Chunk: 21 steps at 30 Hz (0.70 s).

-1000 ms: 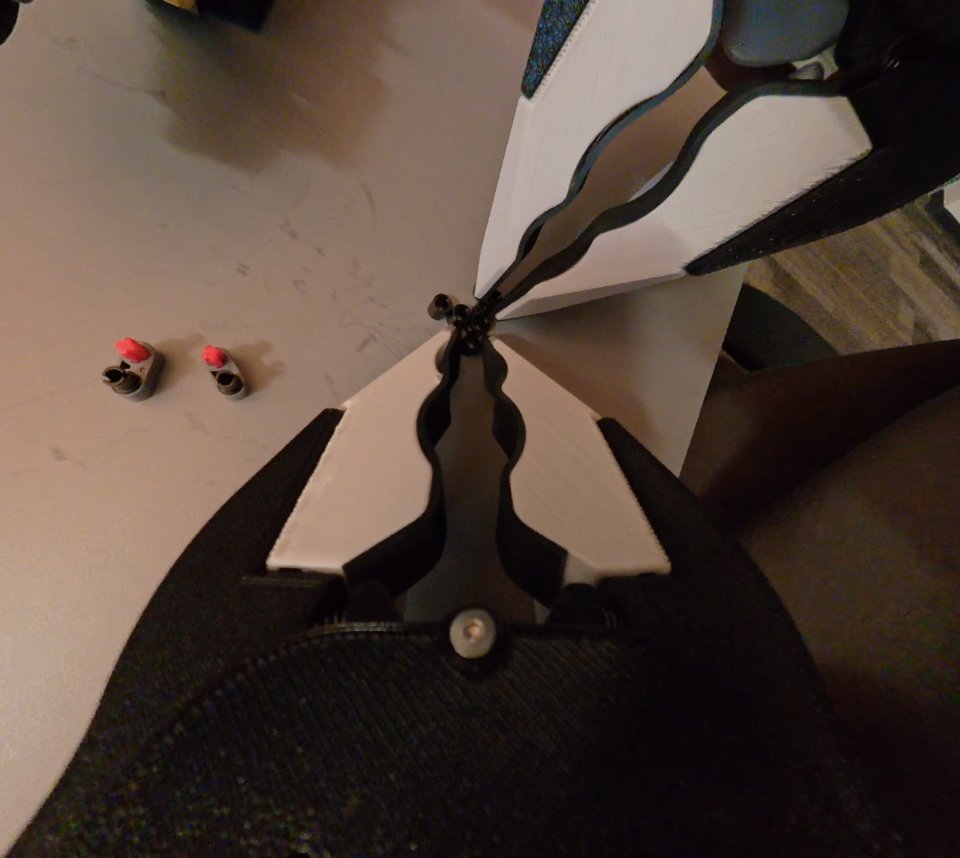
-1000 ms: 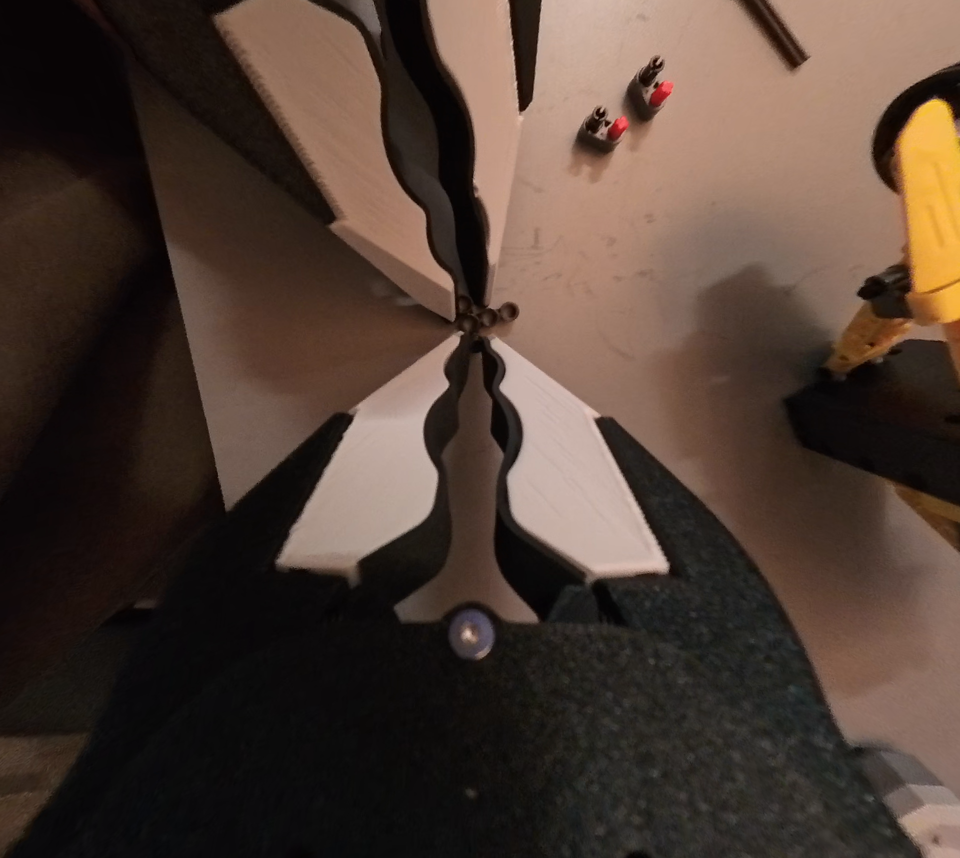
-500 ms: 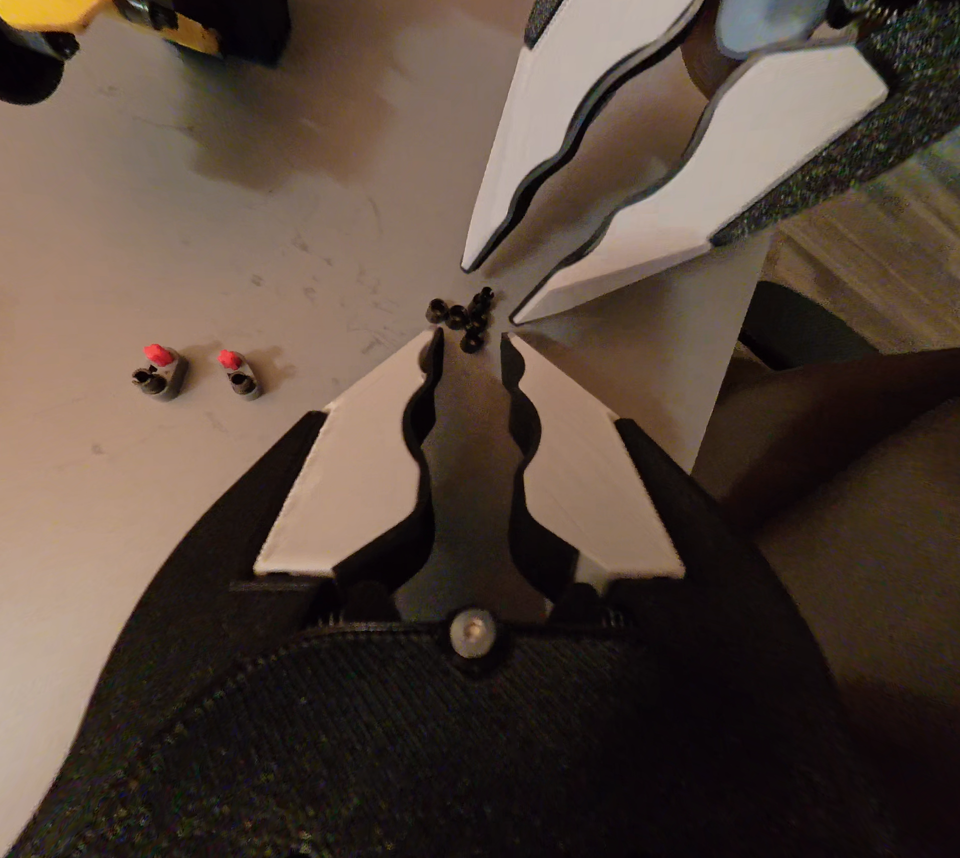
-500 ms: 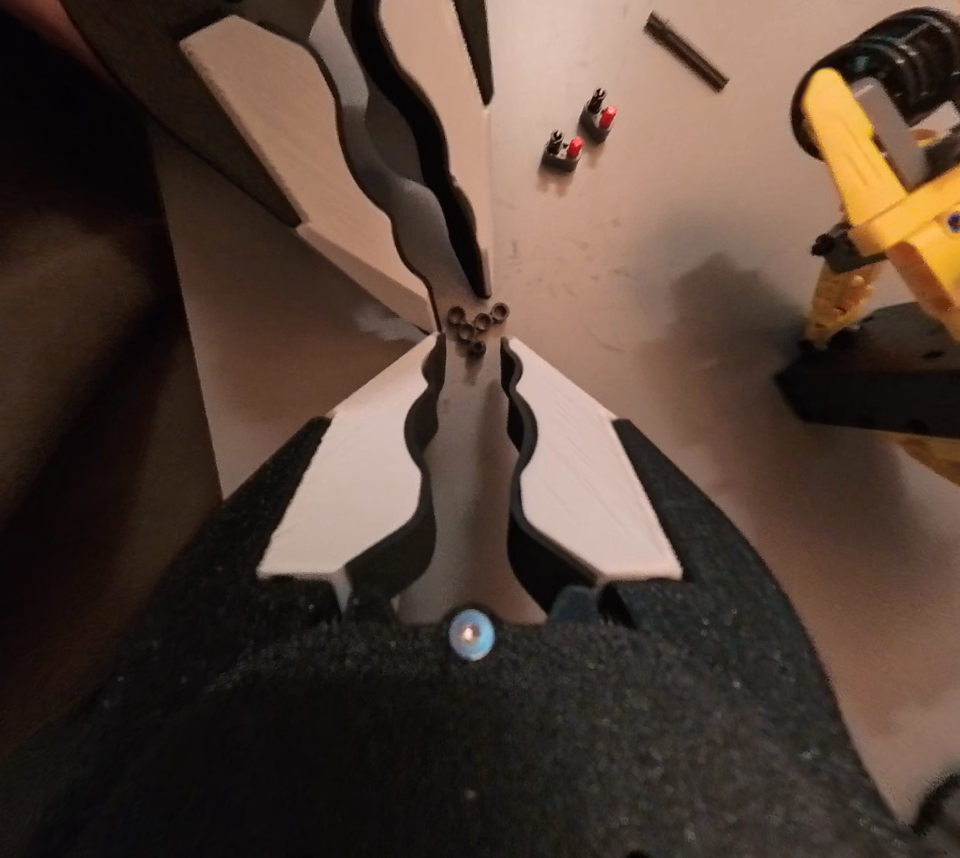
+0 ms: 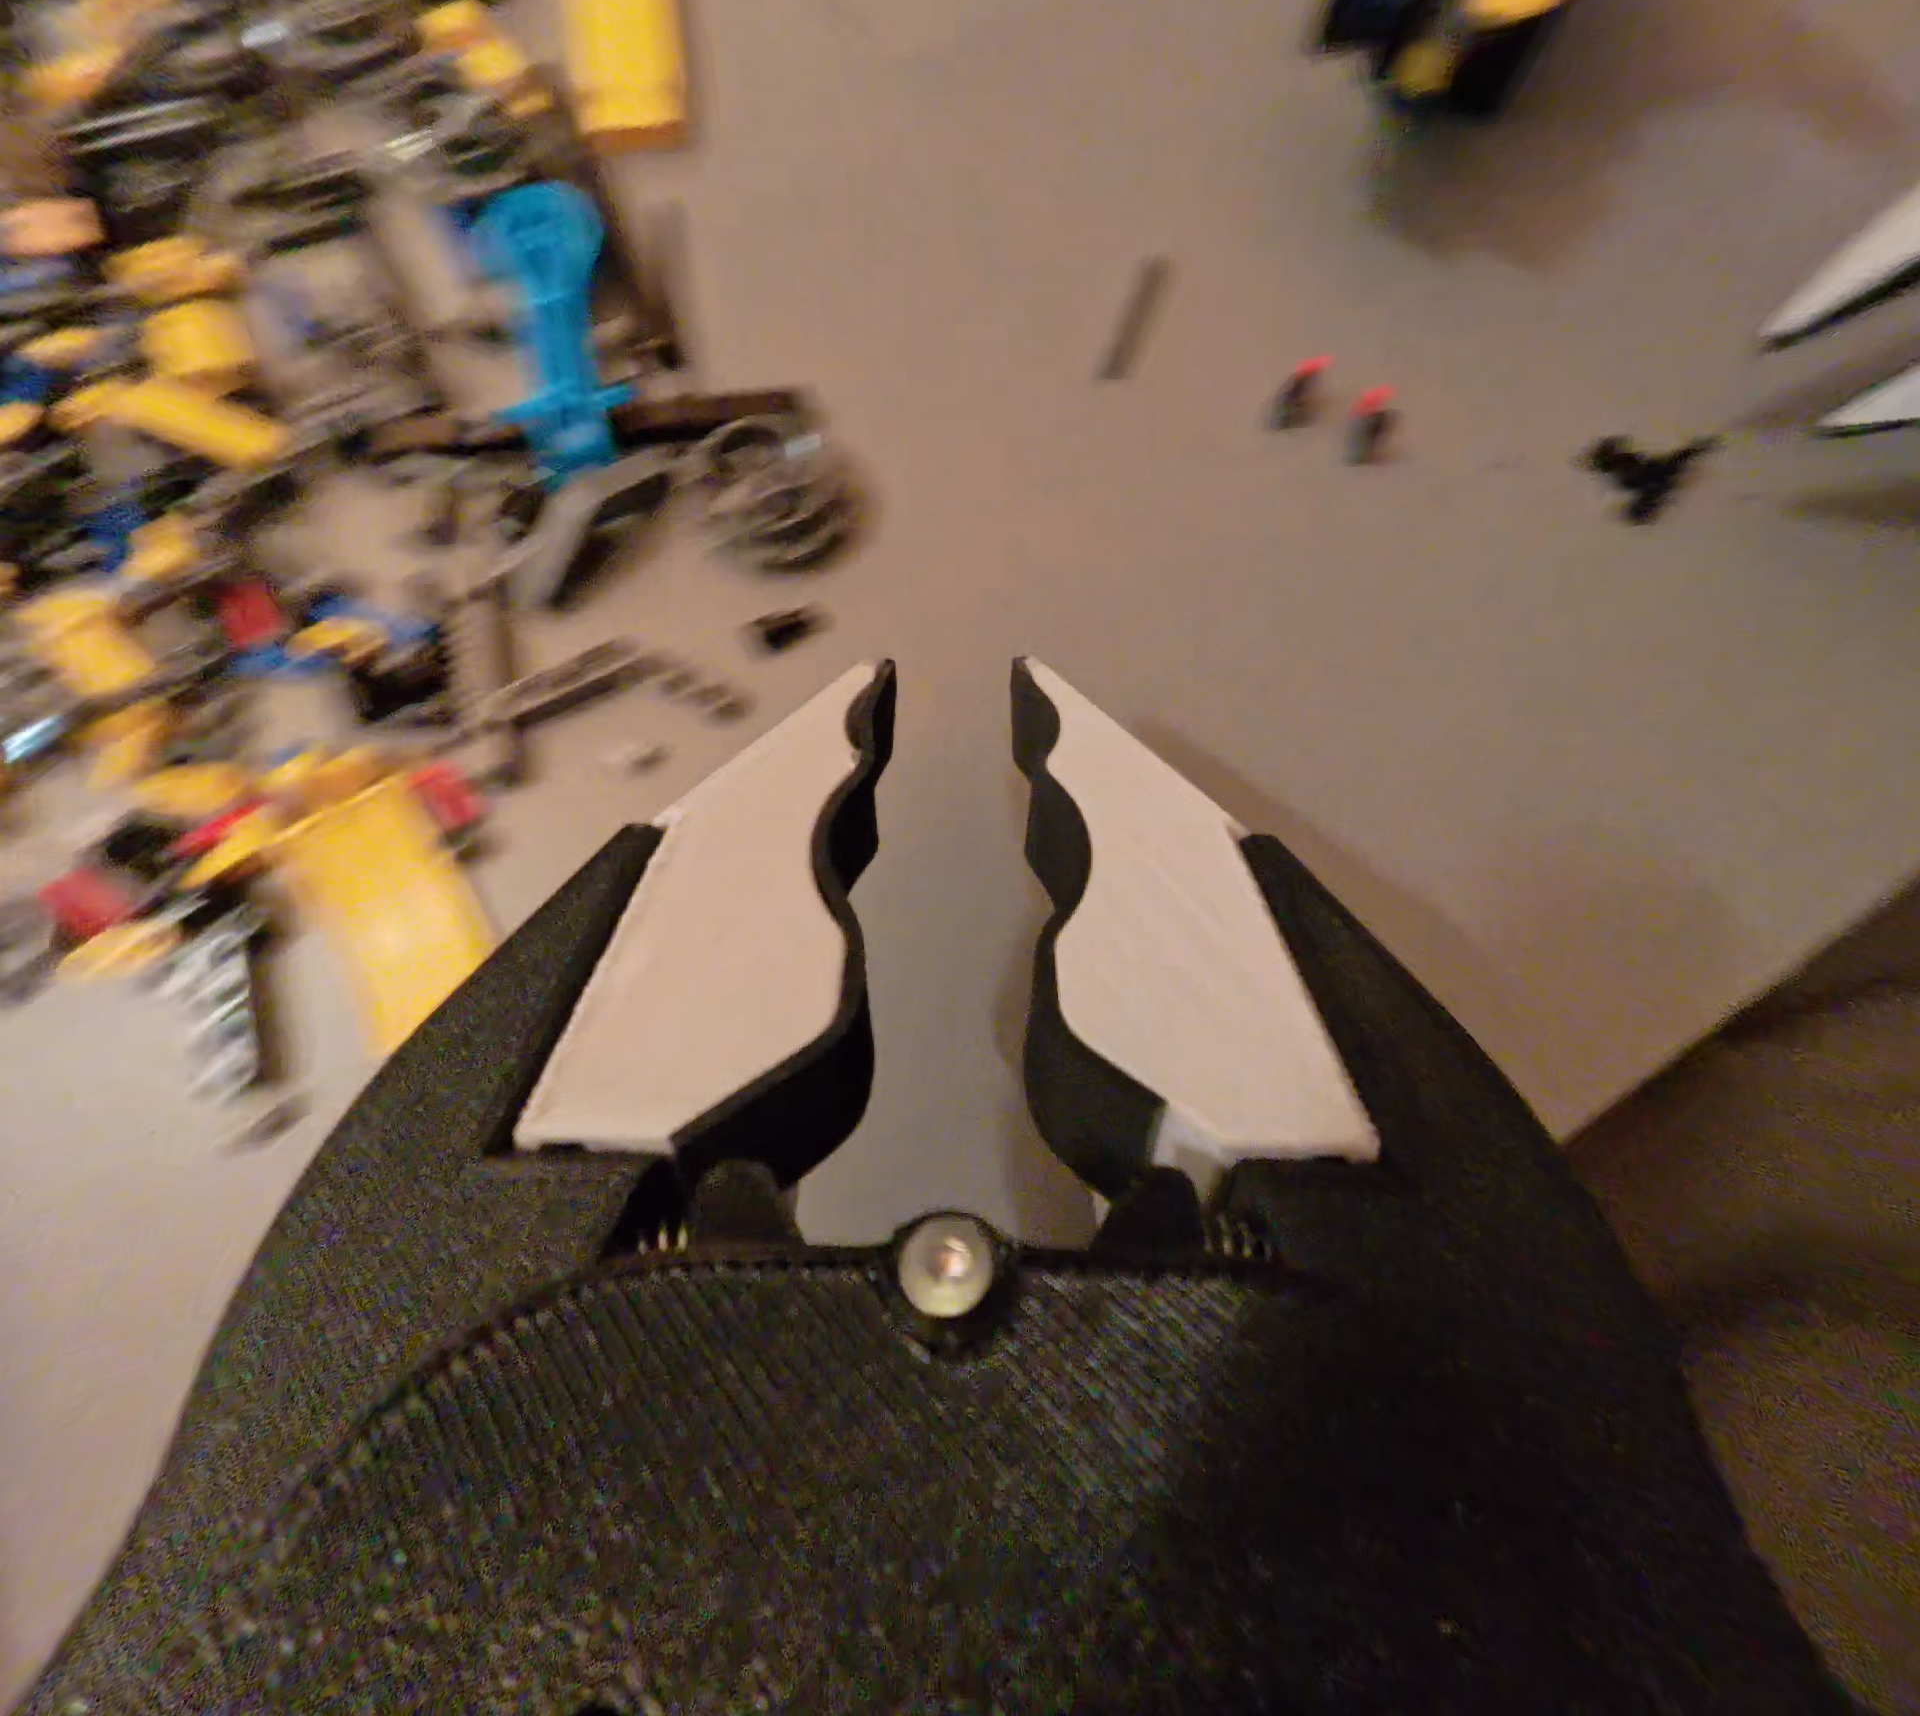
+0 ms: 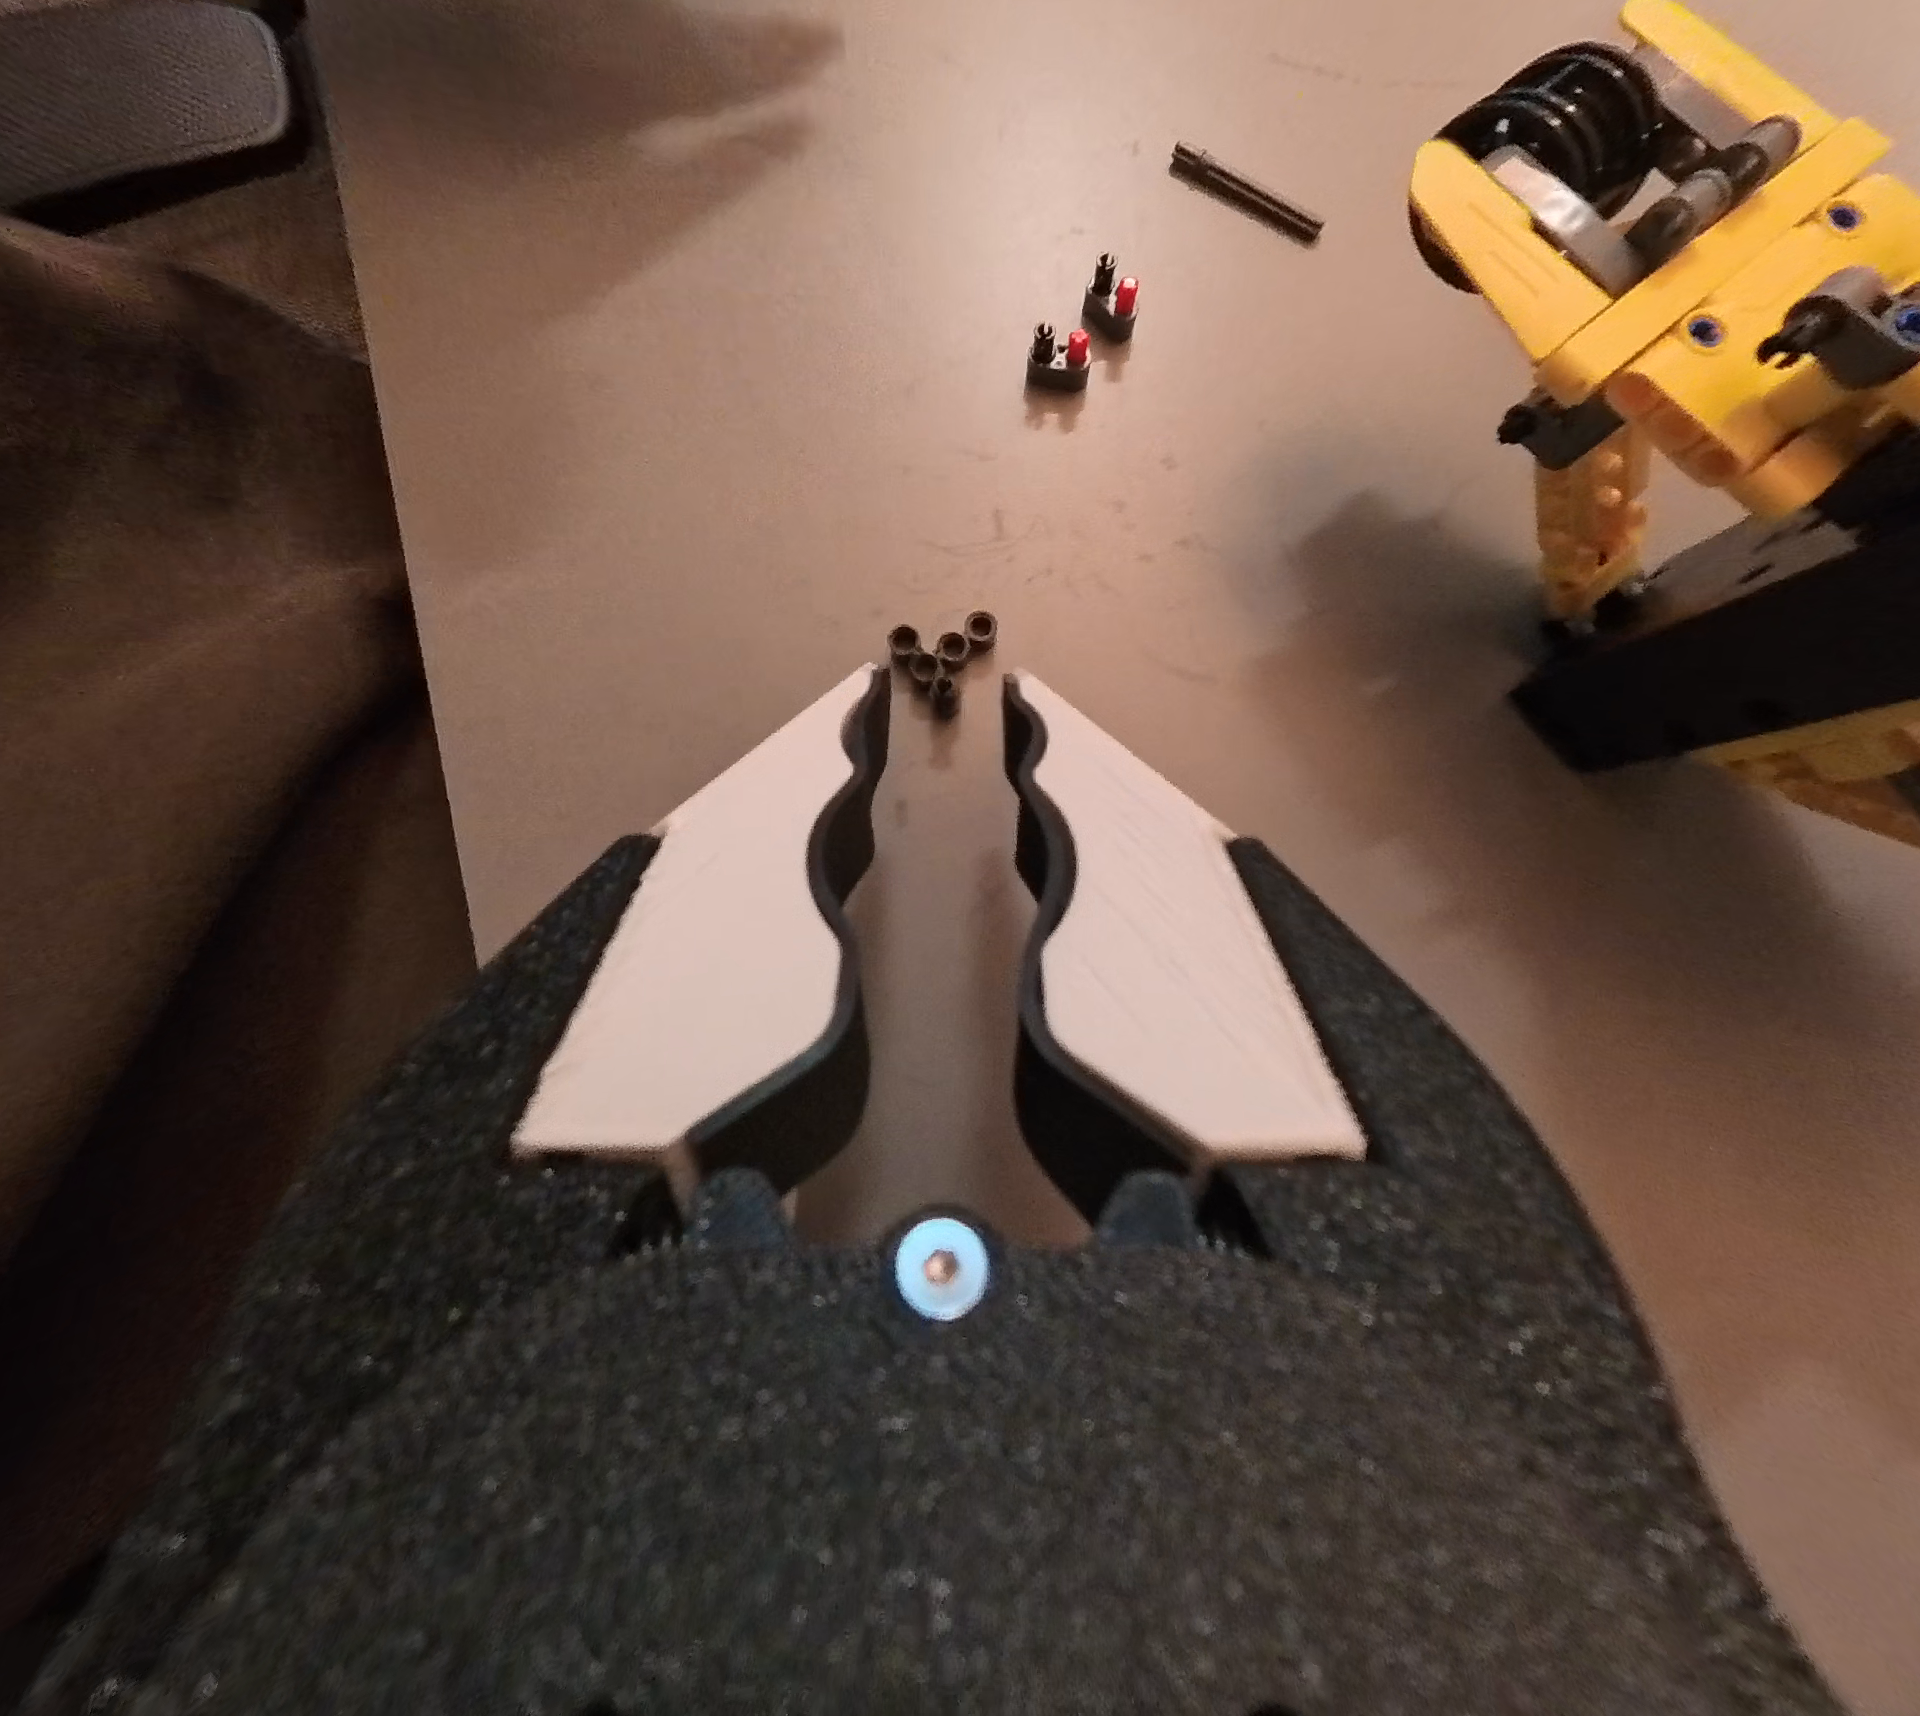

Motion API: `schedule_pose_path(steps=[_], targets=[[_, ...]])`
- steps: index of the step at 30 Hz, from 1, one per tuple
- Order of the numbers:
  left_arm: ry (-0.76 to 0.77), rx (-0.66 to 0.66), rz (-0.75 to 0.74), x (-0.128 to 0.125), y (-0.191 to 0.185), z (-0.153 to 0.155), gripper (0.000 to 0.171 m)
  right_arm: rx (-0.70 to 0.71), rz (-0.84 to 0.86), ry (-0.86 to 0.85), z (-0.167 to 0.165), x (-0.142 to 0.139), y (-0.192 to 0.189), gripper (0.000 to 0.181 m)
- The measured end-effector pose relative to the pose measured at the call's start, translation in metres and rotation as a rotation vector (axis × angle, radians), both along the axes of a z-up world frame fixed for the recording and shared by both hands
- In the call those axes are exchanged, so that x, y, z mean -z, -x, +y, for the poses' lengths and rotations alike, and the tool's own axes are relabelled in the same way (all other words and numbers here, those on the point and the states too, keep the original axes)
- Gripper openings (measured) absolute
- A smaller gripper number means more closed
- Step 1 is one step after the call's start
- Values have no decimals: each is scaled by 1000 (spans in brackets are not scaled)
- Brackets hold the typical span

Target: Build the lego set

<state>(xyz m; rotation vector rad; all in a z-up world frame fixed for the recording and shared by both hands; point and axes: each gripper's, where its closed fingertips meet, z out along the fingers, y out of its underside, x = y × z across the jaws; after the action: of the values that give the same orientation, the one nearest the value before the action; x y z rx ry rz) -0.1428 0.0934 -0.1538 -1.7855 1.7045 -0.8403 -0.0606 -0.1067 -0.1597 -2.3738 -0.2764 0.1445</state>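
Two handheld grippers hang apart over a grey table (image 6: 644,378) strewn with building-toy parts, neither one holding anything.

The right gripper (image 6: 945,674) is spread, its tips just short of a small black branched connector (image 6: 943,643) lying flat on the table; beyond it stand two grey pieces with red pegs (image 6: 1086,331), a black axle (image 6: 1245,191) and a yellow and black model (image 6: 1704,378). The left gripper (image 5: 953,664) is likewise released, over bare table near a blurred heap of yellow, blue and black parts (image 5: 312,378). A clean pick of so small a piece likely calls for tips set square either side, closed slowly, low to the table.
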Motion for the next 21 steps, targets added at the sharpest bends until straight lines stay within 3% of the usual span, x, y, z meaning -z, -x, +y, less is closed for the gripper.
schedule_pose_path(steps=[4, 7, 11, 21], targets=[[-73, -102, 65, 8, 33, 57, 19, 3, 10, -19, 0, -1, -1, 21], [-96, -3, 108, 21, 42, 57, 25, 1, 15, -29, 0, -2, 0, 21], [-243, 1, 185, 38, 51, 75, 31, -2, 23, -46, 1, -7, 3, 21], [-49, 28, 170, 41, 52, 63, 13, -3, 19, -55, -1, -10, 8, 21]])
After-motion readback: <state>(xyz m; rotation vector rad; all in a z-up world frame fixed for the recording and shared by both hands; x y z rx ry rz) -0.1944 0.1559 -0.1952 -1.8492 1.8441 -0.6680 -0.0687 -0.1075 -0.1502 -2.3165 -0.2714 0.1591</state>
